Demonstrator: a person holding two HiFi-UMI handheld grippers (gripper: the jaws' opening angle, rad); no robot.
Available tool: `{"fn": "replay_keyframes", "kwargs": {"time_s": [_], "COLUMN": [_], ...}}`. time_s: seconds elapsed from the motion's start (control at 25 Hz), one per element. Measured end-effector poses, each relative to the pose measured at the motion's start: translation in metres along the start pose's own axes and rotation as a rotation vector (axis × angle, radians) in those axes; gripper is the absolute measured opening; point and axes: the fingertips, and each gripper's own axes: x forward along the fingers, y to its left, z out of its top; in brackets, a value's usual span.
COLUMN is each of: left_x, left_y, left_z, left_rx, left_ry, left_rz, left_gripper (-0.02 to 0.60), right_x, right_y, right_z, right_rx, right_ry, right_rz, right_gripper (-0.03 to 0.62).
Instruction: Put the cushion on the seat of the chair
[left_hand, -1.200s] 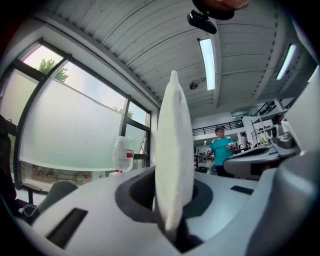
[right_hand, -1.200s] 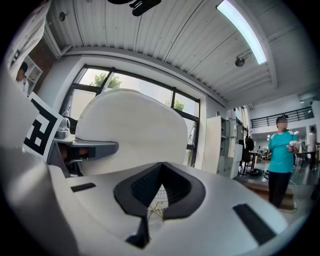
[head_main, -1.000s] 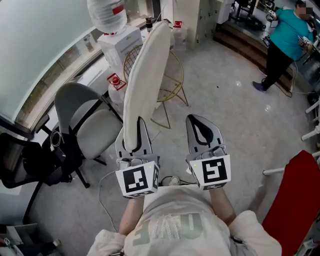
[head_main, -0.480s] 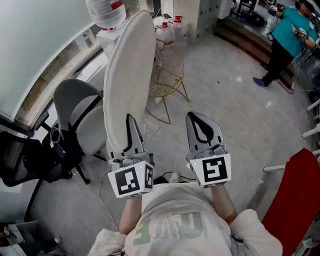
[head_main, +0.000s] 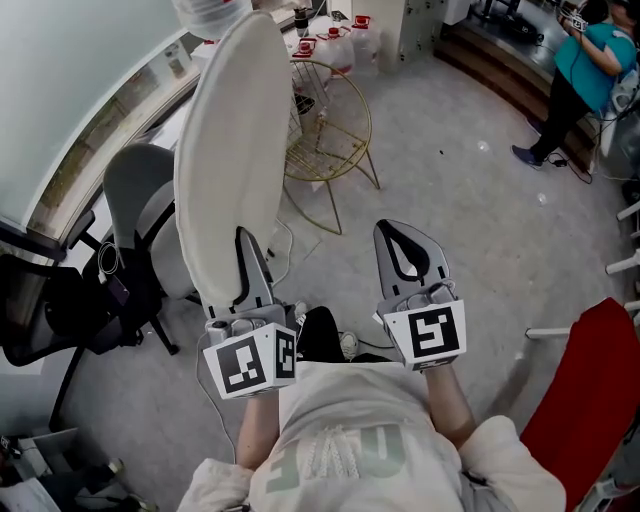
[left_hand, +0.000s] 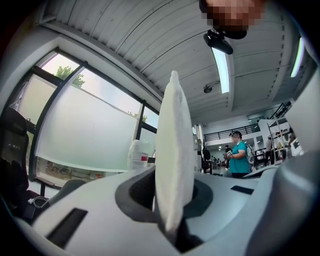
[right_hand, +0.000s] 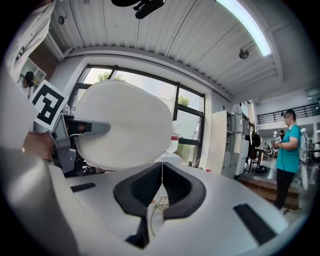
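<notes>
Two handheld grippers reach out over a grey floor. The left gripper (head_main: 243, 262) has its jaws pinched tight on the lower edge of the white round cushion (head_main: 232, 150), which stands upright on edge in the air, resting on no seat. The right gripper (head_main: 405, 235), just beside it, carries nothing, its jaws pressed together. Beyond the cushion stands the gold wire chair (head_main: 330, 130), apart from it. A grey office chair (head_main: 135, 195) sits at left, and a person in a teal top (head_main: 585, 75) stands at far right.
</notes>
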Motion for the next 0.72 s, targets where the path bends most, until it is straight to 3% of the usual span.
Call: {"fn": "replay_keyframes", "kwargs": {"time_s": [0.32, 0.72], "left_x": [0.031, 0.146], "left_y": [0.01, 0.018], "left_z": [-0.008, -0.026], "left_rx": [0.0, -0.025], "left_ry": [0.0, -0.028], "left_rz": [0.012, -0.012], "left_gripper": [0.051, 0.051], "right_x": [0.033, 0.115], "right_y": [-0.02, -0.056], "right_z": [-0.014, -0.009], "right_rx": [0.072, -0.007], "right_ry": [0.031, 0.013], "right_rz": [0.0, 0.005], "right_gripper": [0.017, 0.017]}}
